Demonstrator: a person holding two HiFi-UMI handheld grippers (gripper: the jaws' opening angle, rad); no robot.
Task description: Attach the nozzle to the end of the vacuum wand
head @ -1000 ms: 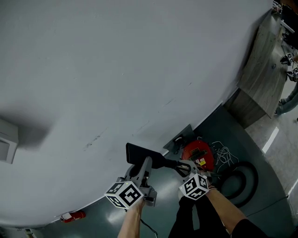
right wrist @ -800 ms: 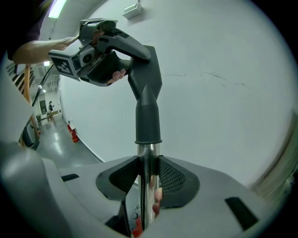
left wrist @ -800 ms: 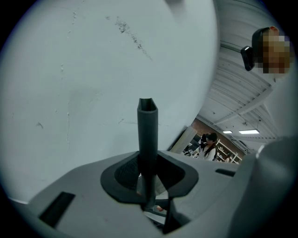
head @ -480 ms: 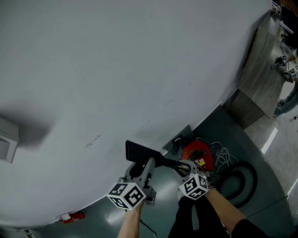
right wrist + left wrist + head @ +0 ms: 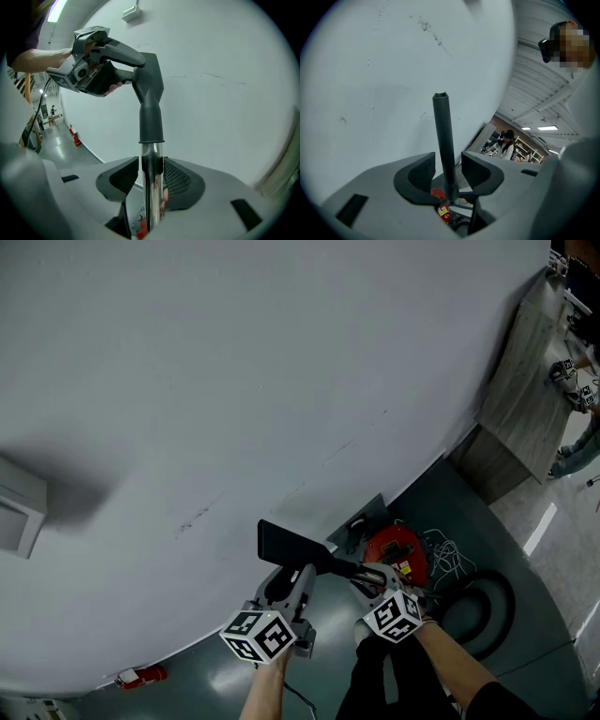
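Note:
The black nozzle (image 5: pixel 281 542) sits on the end of the chrome vacuum wand (image 5: pixel 370 573), held up close to the grey wall. My left gripper (image 5: pixel 289 576) has just been opening. In the left gripper view the nozzle (image 5: pixel 443 140) stands edge-on between its jaws, with a gap on each side of my left gripper (image 5: pixel 447 171). My right gripper (image 5: pixel 378 587) has also eased slightly wider, but its pads still lie against the wand (image 5: pixel 151 187) just below the nozzle's collar (image 5: pixel 151 126). From my right gripper (image 5: pixel 151 176) I see my left gripper (image 5: pixel 93 56) at the nozzle's wide head.
The red vacuum body (image 5: pixel 398 559) sits on the floor by the wall (image 5: pixel 234 381), with loose wires (image 5: pixel 450 545) and a coiled black hose (image 5: pixel 487 601) beside it. A wooden cabinet (image 5: pixel 525 399) stands at the right. A red extinguisher (image 5: pixel 141 676) lies at lower left.
The left gripper and the nozzle's head sit slightly further right in the head view. The right gripper and the wand have kept their place.

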